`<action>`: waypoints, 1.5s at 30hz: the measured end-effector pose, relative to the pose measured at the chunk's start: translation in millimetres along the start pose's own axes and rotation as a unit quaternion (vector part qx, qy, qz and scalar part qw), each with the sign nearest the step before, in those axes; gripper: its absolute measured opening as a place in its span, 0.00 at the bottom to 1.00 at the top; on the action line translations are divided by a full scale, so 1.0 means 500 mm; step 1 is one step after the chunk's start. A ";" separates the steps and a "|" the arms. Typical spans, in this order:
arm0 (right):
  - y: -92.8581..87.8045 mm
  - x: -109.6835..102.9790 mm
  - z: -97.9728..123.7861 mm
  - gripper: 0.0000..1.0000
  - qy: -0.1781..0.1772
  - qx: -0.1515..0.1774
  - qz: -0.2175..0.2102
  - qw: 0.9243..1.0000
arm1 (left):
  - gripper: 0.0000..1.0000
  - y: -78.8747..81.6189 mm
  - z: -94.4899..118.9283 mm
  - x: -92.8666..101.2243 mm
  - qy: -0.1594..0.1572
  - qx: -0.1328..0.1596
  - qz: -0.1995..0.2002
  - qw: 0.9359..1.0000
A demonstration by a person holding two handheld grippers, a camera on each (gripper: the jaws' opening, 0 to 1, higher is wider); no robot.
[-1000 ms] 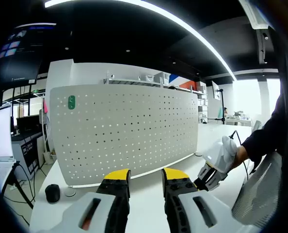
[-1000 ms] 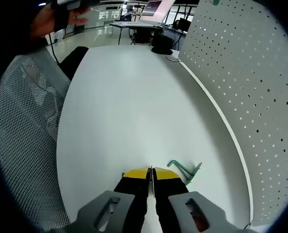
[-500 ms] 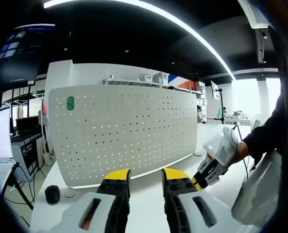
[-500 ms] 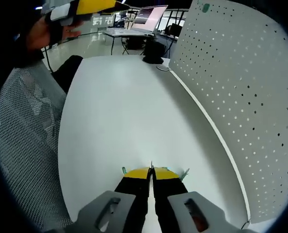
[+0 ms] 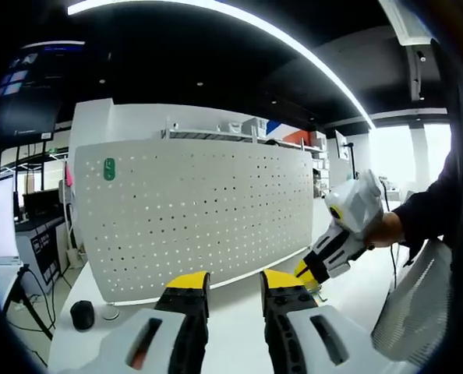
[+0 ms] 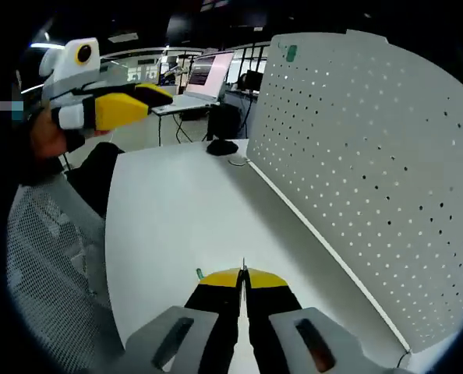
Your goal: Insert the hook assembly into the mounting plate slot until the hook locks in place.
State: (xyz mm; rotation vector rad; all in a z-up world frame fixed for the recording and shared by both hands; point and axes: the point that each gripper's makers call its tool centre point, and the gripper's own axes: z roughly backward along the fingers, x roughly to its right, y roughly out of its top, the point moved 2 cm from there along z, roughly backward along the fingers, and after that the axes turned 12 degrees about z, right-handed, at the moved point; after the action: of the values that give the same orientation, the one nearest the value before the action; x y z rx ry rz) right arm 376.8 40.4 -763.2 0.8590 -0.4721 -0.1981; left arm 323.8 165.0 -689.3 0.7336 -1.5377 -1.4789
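The white perforated mounting plate (image 5: pixel 200 214) stands upright on the white table (image 5: pixel 239 308); in the right gripper view the plate (image 6: pixel 372 171) fills the right side. My left gripper (image 5: pixel 235 282) is open and holds nothing, a short way in front of the plate. My right gripper (image 6: pixel 244 276) is shut on the green hook (image 6: pixel 199 273), of which only a small green tip shows beside the jaws. The right gripper (image 5: pixel 305 273) comes into the left gripper view from the right, raised above the table near the plate's lower right corner. The left gripper (image 6: pixel 150 97) appears at the upper left of the right gripper view.
A small black round object (image 5: pixel 82 314) sits on the table by the plate's left end. A mesh chair back (image 5: pixel 418 312) stands to the right, and the chair (image 6: pixel 44 257) also shows in the right gripper view. A green sticker (image 5: pixel 108 168) marks the plate's top corner. A laptop (image 6: pixel 204 74) rests on a far desk.
My right gripper closed on the hook that lay beside its tips and has risen off the table toward the plate. The left gripper stays open and in place.
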 end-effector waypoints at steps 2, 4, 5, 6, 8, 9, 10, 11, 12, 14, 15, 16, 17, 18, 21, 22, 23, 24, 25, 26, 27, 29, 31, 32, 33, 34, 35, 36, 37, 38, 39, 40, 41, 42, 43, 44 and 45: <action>0.027 0.002 0.009 0.00 -0.007 0.017 -0.007 1.000 | 0.28 0.000 -0.001 0.007 -0.007 0.000 -0.002 1.000; 0.051 0.003 0.017 0.00 -0.012 0.030 -0.010 0.999 | 0.29 -0.003 -0.004 0.011 -0.011 -0.005 -0.006 1.000; 0.066 0.005 0.021 0.00 -0.017 0.036 -0.012 0.999 | 0.30 -0.004 -0.005 0.012 -0.012 -0.006 -0.006 1.000; 0.075 0.006 0.024 0.00 -0.020 0.038 -0.013 0.999 | 0.31 -0.004 -0.005 0.015 -0.016 -0.006 -0.006 1.000; 0.100 0.009 0.032 0.00 -0.029 0.055 -0.016 0.998 | 0.32 -0.003 -0.005 0.019 -0.021 -0.005 -0.007 1.000; 0.108 0.010 0.034 0.00 -0.030 0.060 -0.022 0.997 | 0.32 -0.003 -0.006 0.020 -0.022 -0.005 -0.007 1.000; 0.120 0.009 0.037 0.00 -0.029 0.069 -0.034 0.997 | 0.32 -0.003 -0.006 0.020 -0.022 -0.006 -0.007 1.000; 0.130 0.008 0.040 0.00 -0.028 0.078 -0.041 0.996 | 0.32 -0.004 -0.007 0.021 -0.023 -0.006 -0.007 1.000; 0.142 0.006 0.043 0.00 -0.027 0.085 -0.046 0.995 | 0.32 -0.004 -0.007 0.022 -0.025 -0.006 -0.009 1.000; 0.159 0.002 0.045 0.00 -0.028 0.095 -0.053 0.994 | 0.31 -0.002 -0.007 0.025 -0.027 -0.003 -0.012 1.000; 0.165 -0.001 0.046 0.00 -0.025 0.098 -0.056 0.993 | 0.31 -0.001 -0.007 0.026 -0.028 -0.003 -0.012 1.000; 0.171 -0.005 0.045 0.00 -0.023 0.100 -0.058 0.993 | 0.31 -0.001 -0.007 0.028 -0.030 -0.002 -0.011 1.000; 0.176 -0.007 0.045 0.00 -0.022 0.103 -0.059 0.993 | 0.31 -0.001 -0.007 0.028 -0.030 -0.002 -0.010 0.999; 0.184 -0.011 0.045 0.00 -0.022 0.107 -0.058 0.992 | 0.30 -0.002 -0.007 0.029 -0.030 -0.003 -0.011 0.999; 0.201 -0.025 0.043 0.00 -0.016 0.113 -0.057 0.992 | 0.29 -0.003 -0.008 0.031 -0.032 -0.004 -0.014 0.999; 0.206 -0.028 0.043 0.00 -0.015 0.115 -0.056 0.992 | 0.28 -0.002 -0.008 0.032 -0.033 -0.004 -0.015 0.999; 0.211 -0.034 0.043 0.00 -0.013 0.116 -0.055 0.992 | 0.28 -0.003 -0.008 0.033 -0.035 -0.004 -0.018 0.999; 0.215 -0.038 0.043 0.00 -0.011 0.117 -0.054 0.992 | 0.28 -0.002 -0.008 0.034 -0.036 -0.003 -0.020 0.999; 0.219 -0.042 0.044 0.00 -0.009 0.119 -0.054 0.991 | 0.27 -0.001 -0.008 0.037 -0.038 -0.002 -0.021 0.999; 0.222 -0.045 0.044 0.00 -0.008 0.120 -0.053 0.991 | 0.27 0.001 -0.008 0.038 -0.038 0.001 -0.024 0.999; 0.224 -0.047 0.044 0.00 -0.007 0.120 -0.053 0.991 | 0.26 0.004 -0.007 0.038 -0.038 0.005 -0.027 0.999; 0.229 -0.052 0.045 0.00 -0.005 0.121 -0.054 0.991 | 0.23 0.007 -0.005 0.038 -0.037 0.011 -0.032 0.999; 0.236 -0.056 0.048 0.00 -0.002 0.127 -0.056 0.990 | 0.22 0.008 -0.004 0.038 -0.036 0.011 -0.034 0.999; 0.240 -0.059 0.050 0.00 0.001 0.129 -0.058 0.990 | 0.22 0.008 -0.004 0.037 -0.036 0.011 -0.034 0.999; 0.242 -0.061 0.050 0.00 0.002 0.131 -0.059 0.990 | 0.21 0.010 -0.004 0.037 -0.034 0.013 -0.035 0.999; 0.246 -0.064 0.051 0.00 0.005 0.133 -0.060 0.989 | 0.20 0.011 -0.003 0.037 -0.034 0.015 -0.037 0.999; 0.248 -0.066 0.052 0.00 0.007 0.134 -0.060 0.989 | 0.19 0.013 -0.002 0.038 -0.034 0.017 -0.038 0.999; 0.251 -0.067 0.053 0.00 0.008 0.135 -0.059 0.989 | 0.18 0.013 -0.002 0.038 -0.034 0.018 -0.039 0.999; 0.253 -0.068 0.053 0.00 0.009 0.135 -0.059 0.989 | 0.18 0.013 -0.002 0.038 -0.034 0.019 -0.039 0.998; 0.258 -0.068 0.056 0.00 0.010 0.138 -0.059 0.989 | 0.17 0.015 -0.001 0.038 -0.034 0.020 -0.039 0.998; 0.260 -0.068 0.057 0.00 0.011 0.140 -0.060 0.988 | 0.16 0.016 -0.001 0.039 -0.033 0.023 -0.040 0.998; 0.262 -0.069 0.057 0.00 0.013 0.140 -0.060 0.988 | 0.15 0.018 0.000 0.039 -0.033 0.025 -0.042 0.998; 0.264 -0.069 0.057 0.00 0.014 0.142 -0.062 0.988 | 0.14 0.020 0.001 0.038 -0.032 0.027 -0.043 0.998; 0.265 -0.070 0.057 0.00 0.016 0.143 -0.063 0.988 | 0.13 0.021 0.001 0.037 -0.032 0.028 -0.044 0.998; 0.266 -0.071 0.057 0.00 0.017 0.144 -0.064 0.987 | 0.12 0.023 0.002 0.038 -0.031 0.031 -0.044 0.998; 0.269 -0.073 0.057 0.00 0.019 0.145 -0.064 0.987 | 0.12 0.025 0.003 0.036 -0.029 0.035 -0.046 0.998; 0.272 -0.073 0.056 0.00 0.020 0.146 -0.064 0.987 | 0.11 0.026 0.004 0.035 -0.028 0.035 -0.046 0.998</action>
State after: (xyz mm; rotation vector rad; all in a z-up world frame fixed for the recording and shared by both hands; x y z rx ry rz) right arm 328.5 121.5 -655.1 1.1794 -0.4142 -0.2320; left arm 315.9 152.3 -673.4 0.8210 -1.6241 -1.5300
